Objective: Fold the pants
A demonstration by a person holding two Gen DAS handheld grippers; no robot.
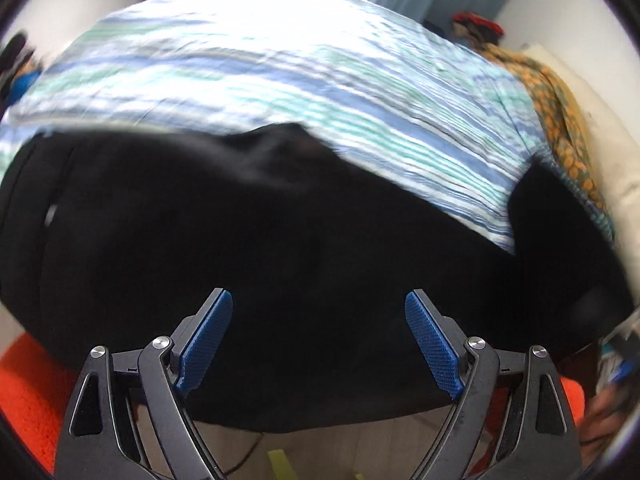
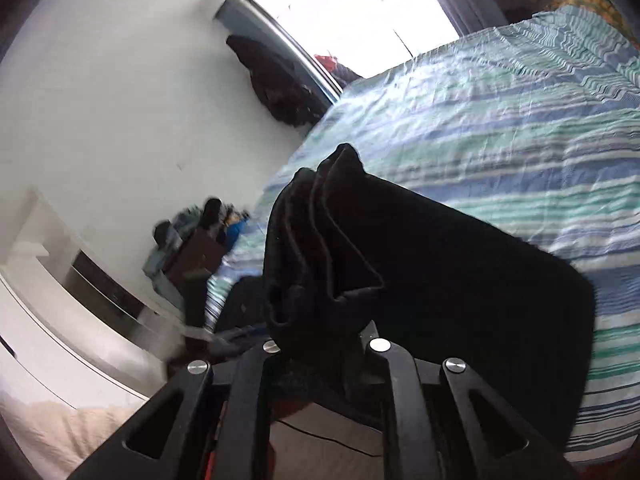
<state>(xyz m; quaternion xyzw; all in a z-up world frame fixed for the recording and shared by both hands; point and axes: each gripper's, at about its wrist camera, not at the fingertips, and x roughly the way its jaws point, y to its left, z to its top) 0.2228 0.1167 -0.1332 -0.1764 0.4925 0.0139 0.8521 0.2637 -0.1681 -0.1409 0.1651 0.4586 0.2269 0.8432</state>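
Black pants (image 1: 260,232): soft, limp, light, on striped bed (image 1: 280,72). Bunched edge is clenched by right gripper (image 2: 324,336); left gripper (image 1: 318,320) is spread, empty. Hems are best gripped.

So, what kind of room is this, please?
Most likely a bedroom at home. The black pants lie on a bed with a striped blue and green cover, a window is behind it, and a heap of dark clothes sits by the wall.

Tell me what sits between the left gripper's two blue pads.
In the left wrist view, the left gripper is open; between its pads shows only the black pants lying on the striped bedspread.
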